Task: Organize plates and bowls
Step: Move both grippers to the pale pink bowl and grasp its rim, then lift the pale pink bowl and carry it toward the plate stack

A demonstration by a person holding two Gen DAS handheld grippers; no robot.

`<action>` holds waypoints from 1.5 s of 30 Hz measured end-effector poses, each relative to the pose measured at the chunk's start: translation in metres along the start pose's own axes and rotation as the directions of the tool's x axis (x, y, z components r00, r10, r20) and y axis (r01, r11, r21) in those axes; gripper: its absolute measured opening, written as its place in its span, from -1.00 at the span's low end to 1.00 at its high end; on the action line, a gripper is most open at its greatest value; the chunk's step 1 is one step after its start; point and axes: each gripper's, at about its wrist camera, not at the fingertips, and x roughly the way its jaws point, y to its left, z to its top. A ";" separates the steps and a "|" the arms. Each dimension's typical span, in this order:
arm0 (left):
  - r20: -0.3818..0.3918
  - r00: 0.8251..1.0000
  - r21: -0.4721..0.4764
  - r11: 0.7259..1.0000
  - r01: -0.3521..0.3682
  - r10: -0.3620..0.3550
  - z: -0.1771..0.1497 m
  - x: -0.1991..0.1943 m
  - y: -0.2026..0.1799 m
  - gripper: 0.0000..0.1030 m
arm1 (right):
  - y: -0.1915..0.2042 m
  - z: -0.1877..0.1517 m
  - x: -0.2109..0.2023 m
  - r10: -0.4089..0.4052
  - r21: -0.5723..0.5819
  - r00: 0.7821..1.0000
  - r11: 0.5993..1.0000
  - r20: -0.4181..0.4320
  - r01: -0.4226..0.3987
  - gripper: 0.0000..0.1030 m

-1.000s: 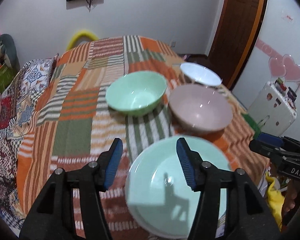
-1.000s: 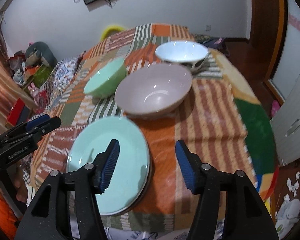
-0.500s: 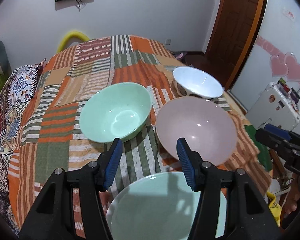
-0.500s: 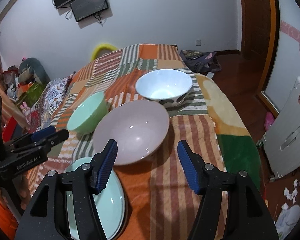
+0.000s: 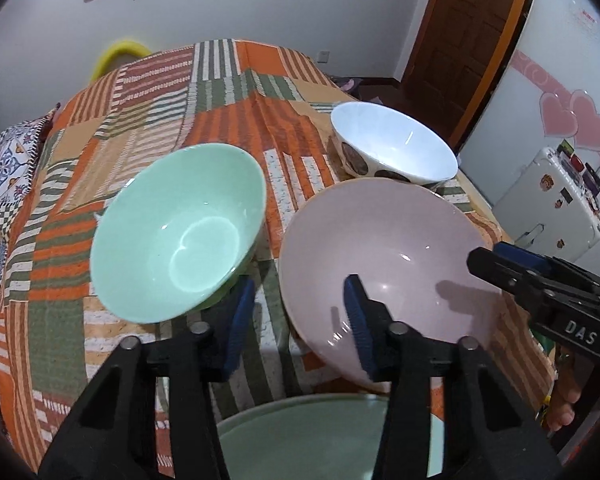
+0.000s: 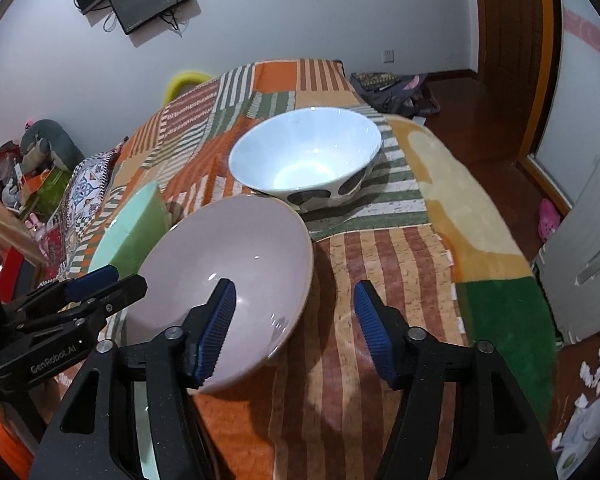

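Bowls sit on striped cloth, pink bowl as reference. Green bowl just left of it, white spotted bowl just behind it, green plate in front, nearest the cameras. Left gripper released, holding nothing, over the pink bowl's near-left rim. Right gripper released too, straddling the pink bowl's right rim, contact unclear.
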 end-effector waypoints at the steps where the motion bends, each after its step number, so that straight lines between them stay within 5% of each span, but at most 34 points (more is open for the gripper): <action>1: -0.007 1.000 -0.006 1.000 0.006 -0.006 0.000 0.003 0.001 -0.23 | 0.000 0.000 0.002 0.005 0.001 1.000 1.000 -0.008 -0.005 -0.08; 9: -0.036 0.999 -0.026 0.999 0.036 -0.037 0.000 0.019 0.006 -0.57 | 0.001 -0.001 0.015 0.024 -0.001 0.999 1.000 -0.038 -0.024 -0.53; 25: -0.010 0.999 -0.046 0.998 0.047 -0.048 -0.015 -0.014 0.005 -0.58 | 0.018 -0.008 -0.013 -0.001 -0.040 1.000 0.999 -0.011 0.001 -0.53; 45: 0.097 0.995 -0.074 0.997 0.015 -0.007 -0.051 -0.121 0.022 -0.58 | 0.074 -0.022 -0.066 0.056 -0.142 0.996 0.989 0.069 -0.046 -0.52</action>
